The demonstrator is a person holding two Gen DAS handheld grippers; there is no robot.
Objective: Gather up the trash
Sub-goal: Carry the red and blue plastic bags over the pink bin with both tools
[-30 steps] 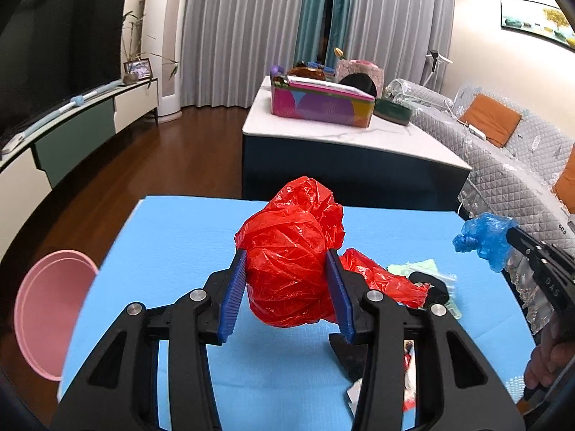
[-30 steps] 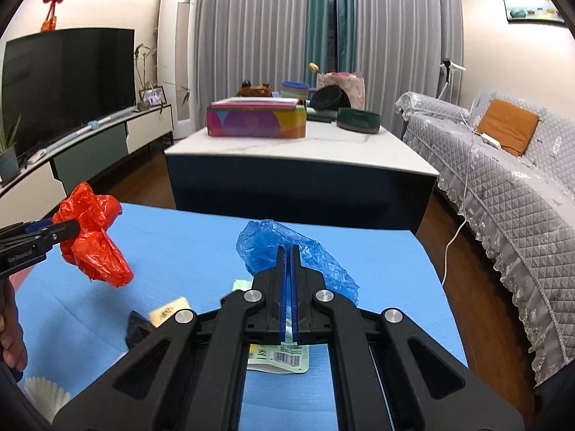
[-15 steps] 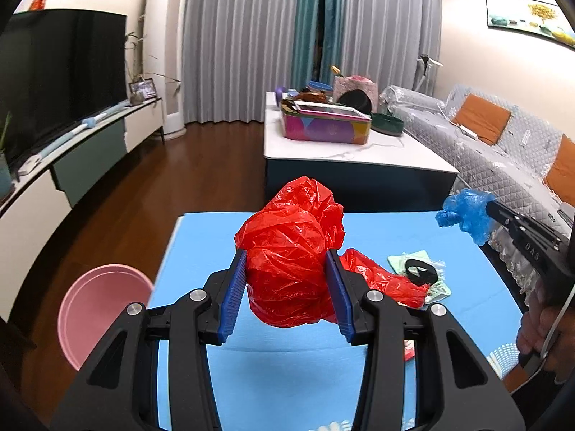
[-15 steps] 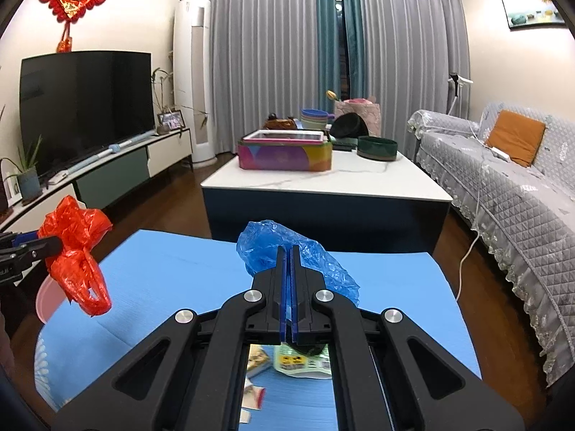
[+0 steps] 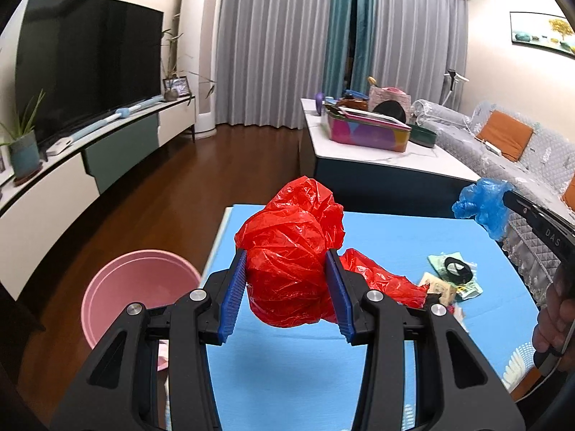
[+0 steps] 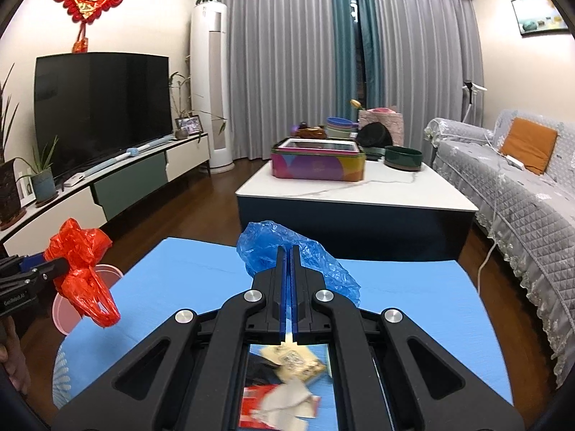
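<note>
My left gripper (image 5: 287,262) is shut on a crumpled red plastic bag (image 5: 291,251), held above the blue table (image 5: 388,237); it also shows in the right wrist view (image 6: 81,269). My right gripper (image 6: 286,251) is shut on a crumpled blue plastic bag (image 6: 305,251), seen at the right of the left wrist view (image 5: 481,204). A pink bin (image 5: 140,298) stands on the floor left of the table, below and left of the red bag. Loose wrappers (image 5: 451,280) lie on the table.
A white coffee table (image 6: 355,194) with a colourful box (image 6: 318,165) stands beyond the blue table. A TV cabinet (image 5: 93,158) runs along the left wall, a covered sofa (image 6: 517,194) along the right. More wrappers (image 6: 287,370) lie under my right gripper.
Both grippers have risen and drawn back with their bags. The left one has swung left, so the pink bin now sits closer below it.
</note>
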